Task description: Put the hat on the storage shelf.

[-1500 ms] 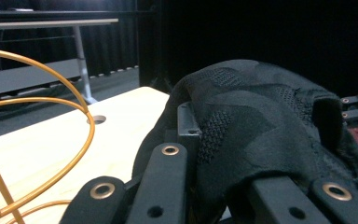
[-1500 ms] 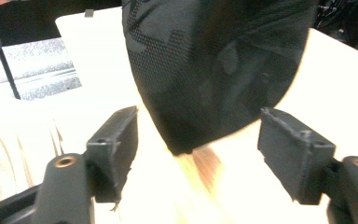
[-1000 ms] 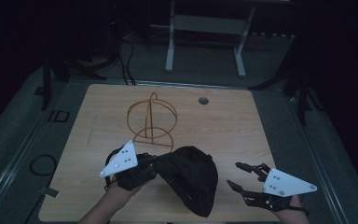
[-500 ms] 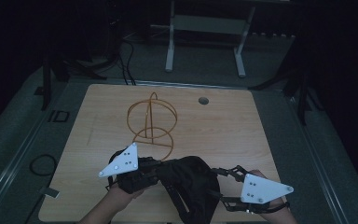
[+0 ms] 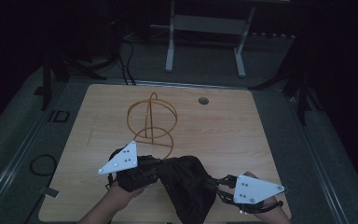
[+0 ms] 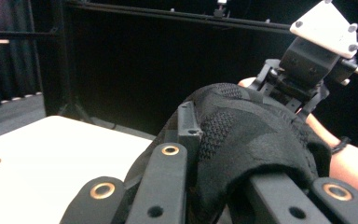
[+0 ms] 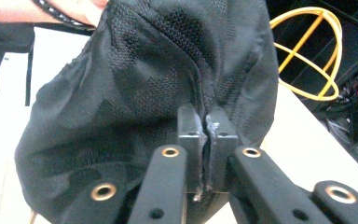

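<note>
Fabric sits nearest us: a black knit cap (image 5: 189, 184) with a faint patterned weave lies at the near edge of the desk (image 5: 242, 135), stretched between our two grippers. On our left, the left gripper (image 5: 161, 164) reaches into the cap's left side. In the left gripper view one jaw stands bare while the cloth drapes over the other, so the jaws look spread inside the cap; we cannot tell whether they pinch any cloth. Our left hand (image 5: 121, 193) wraps the gripper's body from below, under its grey three-cornered plate.

On our right, the right gripper (image 5: 212, 183) meets the cap's right edge. In the right gripper view its jaws are pressed together with a fold of the cap (image 7: 144, 93) caught between them — the seam of the cloth runs straight up from the pinch. Our right hand (image 5: 268, 207) holds that gripper at the desk's near right corner.

Beyond the cap, just past the left gripper, a yellow wire stand (image 5: 153, 123) of hoops rests upright on the desk — apart from the cloth. Farther back, a small round grommet hole (image 5: 203, 100) sits near the far edge. Past the desk, white frame legs (image 5: 205, 39) stand on the dark floor.
</note>
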{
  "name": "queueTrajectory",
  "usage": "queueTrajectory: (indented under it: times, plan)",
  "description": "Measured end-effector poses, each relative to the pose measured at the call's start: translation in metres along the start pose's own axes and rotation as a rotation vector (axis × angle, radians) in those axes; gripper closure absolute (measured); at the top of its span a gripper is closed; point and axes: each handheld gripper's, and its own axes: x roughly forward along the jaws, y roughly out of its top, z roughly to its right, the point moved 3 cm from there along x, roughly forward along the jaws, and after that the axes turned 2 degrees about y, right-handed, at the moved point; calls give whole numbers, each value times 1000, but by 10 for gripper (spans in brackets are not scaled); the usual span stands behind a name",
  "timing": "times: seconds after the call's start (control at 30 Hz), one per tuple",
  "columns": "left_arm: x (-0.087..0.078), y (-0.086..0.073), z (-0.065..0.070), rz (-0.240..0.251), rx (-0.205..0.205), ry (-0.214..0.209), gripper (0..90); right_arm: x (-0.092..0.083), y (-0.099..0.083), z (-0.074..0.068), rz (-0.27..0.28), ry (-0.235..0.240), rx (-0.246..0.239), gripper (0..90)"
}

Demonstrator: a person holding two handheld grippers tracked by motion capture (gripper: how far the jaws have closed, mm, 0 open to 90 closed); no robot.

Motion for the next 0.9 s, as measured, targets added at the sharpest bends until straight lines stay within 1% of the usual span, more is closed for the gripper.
queueTrajectory:
  times: [0.07,0.17,0.2,0.3,0.33,0.43,0.5,0.53,0.6,0.63,0.67,0.7,0.73,0.8,0.83,0.87,0.9]
  plan:
    - [-1,-2,-1,-7,5,11,878,-1,-1,1,8,11,20,880]
    - [-1,-4,-2,-30,24,29,876,-4,-2,5,26,9,47,882]
    - [-1,-5,-2,-36,36,37,876,-5,-2,5,33,11,57,883]
    - [0,-7,-1,-43,54,51,875,-10,-1,7,54,8,63,883]
    - [0,-7,0,-45,62,56,875,-12,-1,7,69,12,71,883]
    - [1,-8,1,-48,63,62,872,-17,0,9,99,15,88,883]
    - [2,-8,0,-56,64,64,865,-19,0,10,96,10,92,883]
    - [2,-8,-1,-60,57,60,844,-19,0,10,94,11,92,884]
    - [1,-8,-2,-63,60,79,796,-20,0,11,92,12,95,884]
    - [0,-9,-3,-65,65,80,787,-21,0,11,93,14,97,884]
    - [-1,-9,-3,-67,73,86,758,-21,0,11,93,13,99,884]
    - [-2,-9,-3,-70,80,101,740,-22,0,12,92,11,101,884]
    - [-3,-9,-4,-72,79,104,715,-22,-1,12,93,7,103,884]
    - [-6,-10,-6,-76,74,119,702,-24,-2,14,97,-1,113,884]
    - [-8,-10,-7,-75,70,126,678,-25,-2,15,99,-6,120,884]
    - [-10,-10,-8,-74,68,130,678,-26,-3,17,100,-16,126,884]
    - [-12,-11,-9,-78,74,147,678,-28,-4,18,107,-21,133,884]
